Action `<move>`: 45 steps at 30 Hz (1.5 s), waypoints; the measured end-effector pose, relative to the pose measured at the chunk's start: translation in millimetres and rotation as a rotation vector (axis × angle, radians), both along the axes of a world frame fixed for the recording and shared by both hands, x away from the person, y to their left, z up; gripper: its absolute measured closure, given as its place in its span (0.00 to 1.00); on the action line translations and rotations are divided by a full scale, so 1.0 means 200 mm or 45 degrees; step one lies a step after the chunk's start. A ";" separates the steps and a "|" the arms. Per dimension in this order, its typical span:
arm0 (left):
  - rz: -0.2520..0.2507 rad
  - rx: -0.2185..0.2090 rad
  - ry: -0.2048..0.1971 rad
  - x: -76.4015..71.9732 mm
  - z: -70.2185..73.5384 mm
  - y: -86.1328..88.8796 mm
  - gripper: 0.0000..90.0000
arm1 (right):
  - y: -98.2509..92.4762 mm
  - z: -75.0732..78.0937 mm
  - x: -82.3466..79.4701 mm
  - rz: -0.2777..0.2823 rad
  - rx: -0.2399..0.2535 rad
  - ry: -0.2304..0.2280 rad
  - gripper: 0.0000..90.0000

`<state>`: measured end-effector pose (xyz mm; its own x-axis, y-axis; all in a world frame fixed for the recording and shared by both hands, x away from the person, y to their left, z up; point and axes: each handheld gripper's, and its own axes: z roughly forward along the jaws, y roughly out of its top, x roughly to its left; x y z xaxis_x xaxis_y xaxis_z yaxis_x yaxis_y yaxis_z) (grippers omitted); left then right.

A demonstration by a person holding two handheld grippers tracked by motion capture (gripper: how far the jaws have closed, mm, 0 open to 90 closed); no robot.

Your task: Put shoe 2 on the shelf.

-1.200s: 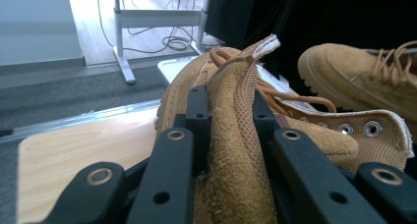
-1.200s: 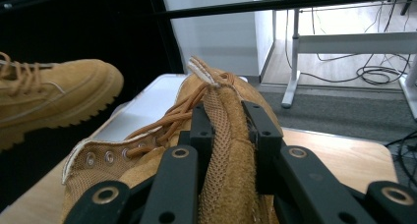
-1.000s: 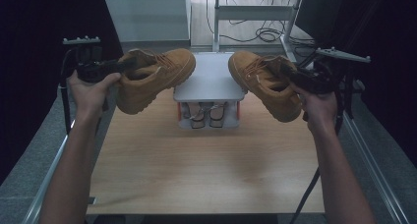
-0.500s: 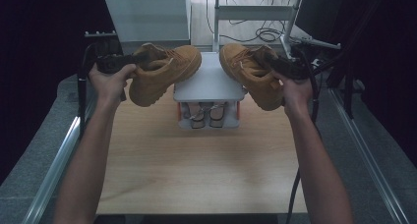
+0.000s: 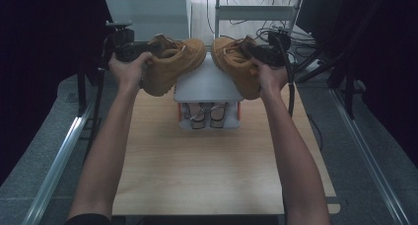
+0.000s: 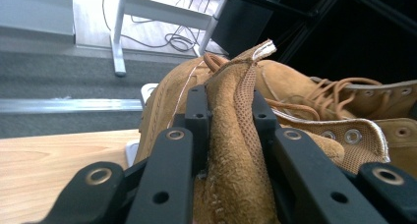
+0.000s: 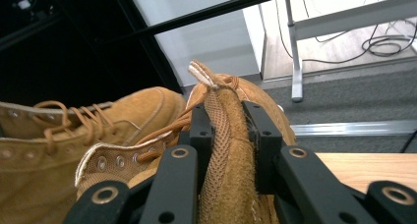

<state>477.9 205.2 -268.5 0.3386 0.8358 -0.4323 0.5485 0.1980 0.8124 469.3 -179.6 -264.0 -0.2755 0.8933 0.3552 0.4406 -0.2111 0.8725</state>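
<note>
Two boots aloft | left gripper (image 6: 223,116) clamps left boot (image 5: 172,64), right gripper (image 7: 228,130) clamps right boot (image 5: 236,67) (by collars) | toes point inward over white rack (image 5: 207,82)

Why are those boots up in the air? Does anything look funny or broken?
Nothing looks broken or spilled. The odd part: the left boot and right boot hang tilted over the white rack, toes facing each other. The left gripper and right gripper each pinch a boot by its floppy tongue.

no readable text, no labels, no brand marks, no numbers, no signs on anything in the three views
</note>
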 end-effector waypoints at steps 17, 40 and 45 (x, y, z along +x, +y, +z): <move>-0.040 -0.048 0.066 0.07 -0.16 -0.03 0.78 | 0.01 -0.12 0.12 0.034 0.013 0.059 0.75; -0.115 0.091 -0.100 -0.08 -0.03 0.12 0.47 | -0.11 -0.03 0.01 0.189 -0.129 -0.093 0.52; -0.141 0.105 -0.111 -0.17 -0.02 0.21 0.47 | -0.19 0.00 -0.07 0.184 -0.179 -0.105 0.55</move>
